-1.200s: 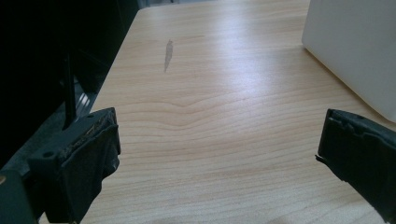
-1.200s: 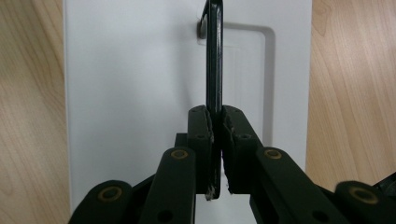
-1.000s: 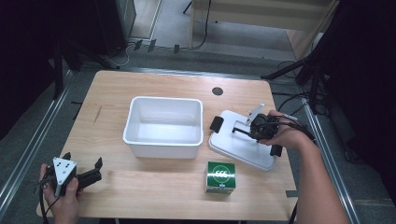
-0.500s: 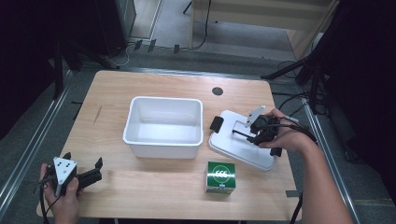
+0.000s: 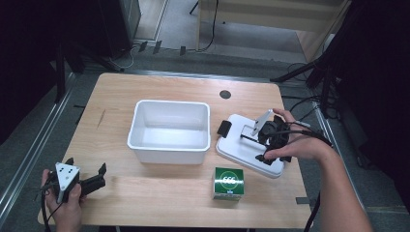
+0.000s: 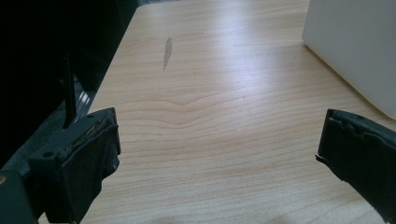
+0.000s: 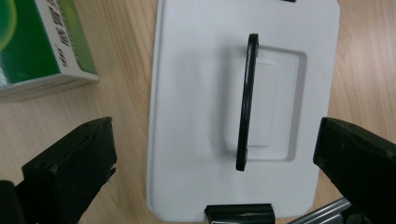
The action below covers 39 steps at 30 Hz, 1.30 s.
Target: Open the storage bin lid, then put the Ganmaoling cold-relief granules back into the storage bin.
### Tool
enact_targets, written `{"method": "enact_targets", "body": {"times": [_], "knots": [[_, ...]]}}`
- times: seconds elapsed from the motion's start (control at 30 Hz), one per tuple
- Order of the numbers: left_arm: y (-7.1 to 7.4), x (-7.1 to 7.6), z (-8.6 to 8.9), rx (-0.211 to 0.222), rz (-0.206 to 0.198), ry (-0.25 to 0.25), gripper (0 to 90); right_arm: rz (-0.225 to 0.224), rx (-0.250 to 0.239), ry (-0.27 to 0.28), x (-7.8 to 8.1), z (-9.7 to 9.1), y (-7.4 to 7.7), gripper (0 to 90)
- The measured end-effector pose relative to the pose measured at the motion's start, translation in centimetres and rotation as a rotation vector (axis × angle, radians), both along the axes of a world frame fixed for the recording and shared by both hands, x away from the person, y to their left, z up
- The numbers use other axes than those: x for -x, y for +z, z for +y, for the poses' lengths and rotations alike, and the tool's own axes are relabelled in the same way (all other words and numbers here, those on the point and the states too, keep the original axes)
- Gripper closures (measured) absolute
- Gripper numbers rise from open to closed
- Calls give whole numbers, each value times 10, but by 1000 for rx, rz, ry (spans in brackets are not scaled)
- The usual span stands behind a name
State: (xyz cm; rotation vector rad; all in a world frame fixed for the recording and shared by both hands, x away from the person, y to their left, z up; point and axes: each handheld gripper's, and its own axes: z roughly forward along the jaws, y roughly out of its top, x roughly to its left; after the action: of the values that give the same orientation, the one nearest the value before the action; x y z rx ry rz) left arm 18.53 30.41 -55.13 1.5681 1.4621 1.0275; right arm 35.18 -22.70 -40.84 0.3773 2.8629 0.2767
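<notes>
1. Your right hand-held gripper (image 5: 254, 145) hung over the white lid (image 5: 244, 152), which lay flat on the surface (image 5: 145, 203) at about 3 o'clock from the white bin (image 5: 169, 130).
2. Its jaws had just been opening and stood wide apart, with the lid's black handle (image 7: 246, 102) between them but untouched by either pad.
3. In the right gripper view, the handle ran upright across a shallow recess in the lid, and a black latch (image 7: 239, 213) sat at the lid's near edge.
4. The green box (image 5: 227, 182) stood on the surface at roughly 7 o'clock from the lid, near but apart from it.
5. Your left hand-held gripper (image 5: 96, 178) rested at the surface's 7 o'clock corner, jaws open and empty, pointed toward the bin.
6. The bin sat open near the middle of the surface, with nothing seen inside.
</notes>
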Motion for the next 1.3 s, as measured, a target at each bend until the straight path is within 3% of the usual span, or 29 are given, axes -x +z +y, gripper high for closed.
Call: {"method": "enact_targets", "body": {"times": [0.17,0.33,0.6,0.73,0.8,1.07,1.3], "knots": [[0,0,0,1,2,0,0,13,-10,31,9,6,5,0],[0,0,0,1,6,0,0,-29,-11,41,17,14,7,0],[0,0,0,1,4,0,0,-34,-29,58,25,20,6,0],[0,0,0,4,5,0,0,-84,-38,55,32,26,2,0],[0,0,0,3,5,0,0,-86,-44,55,33,27,1,0],[0,-1,0,1,9,-2,0,-46,-19,94,43,37,-2,0],[0,0,0,4,4,-2,0,-40,-11,127,53,47,-8,0]]}}
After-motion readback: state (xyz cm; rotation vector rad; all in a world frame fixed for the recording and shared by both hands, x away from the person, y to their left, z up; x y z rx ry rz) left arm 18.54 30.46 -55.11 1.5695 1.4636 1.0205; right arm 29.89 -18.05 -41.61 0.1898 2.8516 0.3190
